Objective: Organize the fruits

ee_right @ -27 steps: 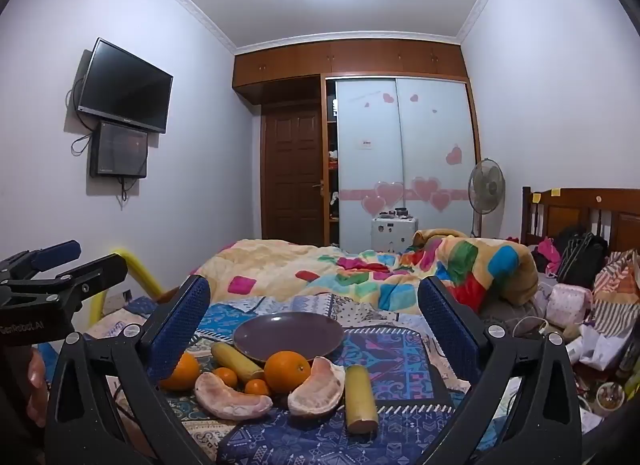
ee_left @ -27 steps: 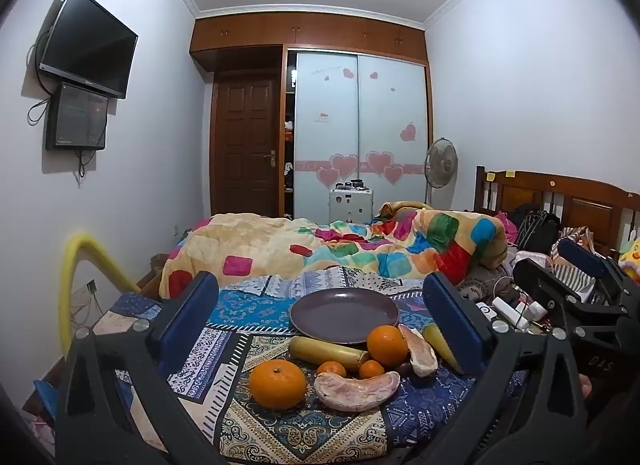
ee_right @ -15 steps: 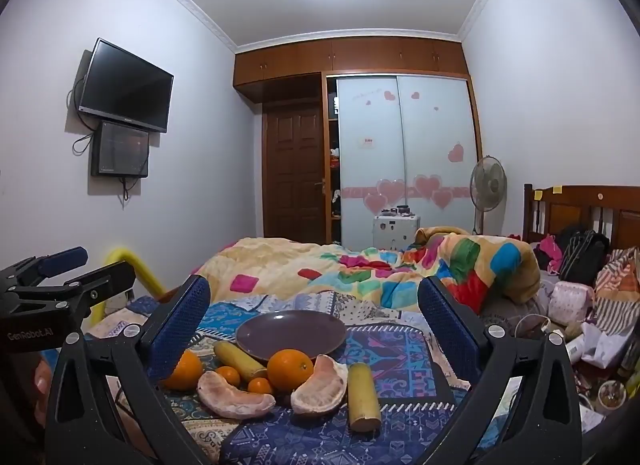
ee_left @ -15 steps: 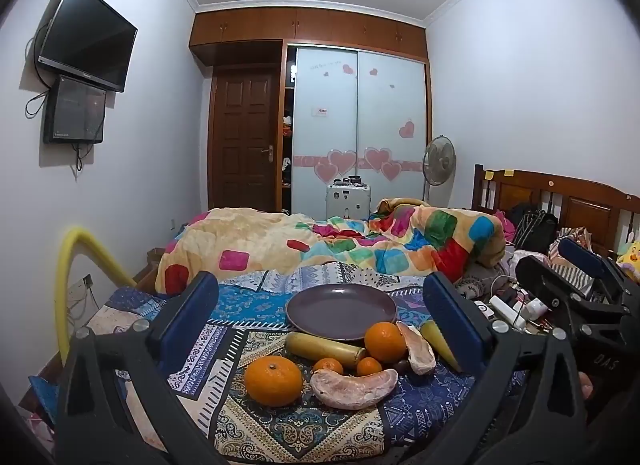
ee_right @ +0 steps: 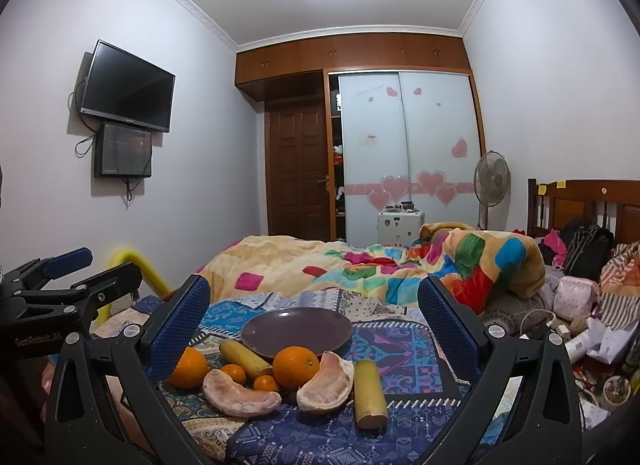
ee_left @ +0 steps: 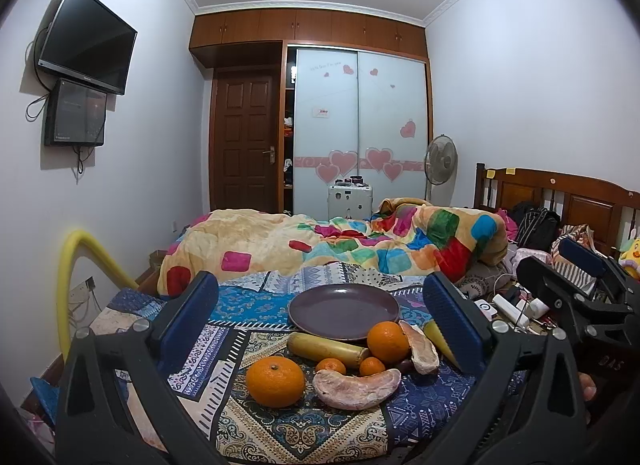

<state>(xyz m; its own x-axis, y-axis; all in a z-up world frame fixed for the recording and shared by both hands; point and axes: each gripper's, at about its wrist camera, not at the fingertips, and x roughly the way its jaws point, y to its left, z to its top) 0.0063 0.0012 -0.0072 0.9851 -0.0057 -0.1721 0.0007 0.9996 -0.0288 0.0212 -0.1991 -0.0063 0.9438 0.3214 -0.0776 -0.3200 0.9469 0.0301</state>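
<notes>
An empty purple plate (ee_left: 344, 310) (ee_right: 297, 330) lies on a patterned cloth on the bed. In front of it lie two big oranges (ee_left: 275, 381) (ee_left: 387, 342), two small tangerines (ee_left: 330, 366), two pinkish pomelo segments (ee_left: 356, 383) (ee_right: 240, 393) and two yellow sugarcane pieces (ee_left: 326, 348) (ee_right: 369, 392). My left gripper (ee_left: 320, 325) is open and empty, held above and short of the fruit. My right gripper (ee_right: 314, 325) is open and empty, likewise short of the fruit. Each gripper shows at the edge of the other's view.
A colourful quilt (ee_left: 340, 241) is bunched behind the plate. Bags, chargers and clutter (ee_left: 520, 305) lie to the right by the wooden headboard (ee_left: 560, 197). A yellow tube (ee_left: 80, 265) arcs at the left wall.
Both views shift slightly; the fruit and plate sit a little lower and nearer in frame. Both grippers stay open and empty.
</notes>
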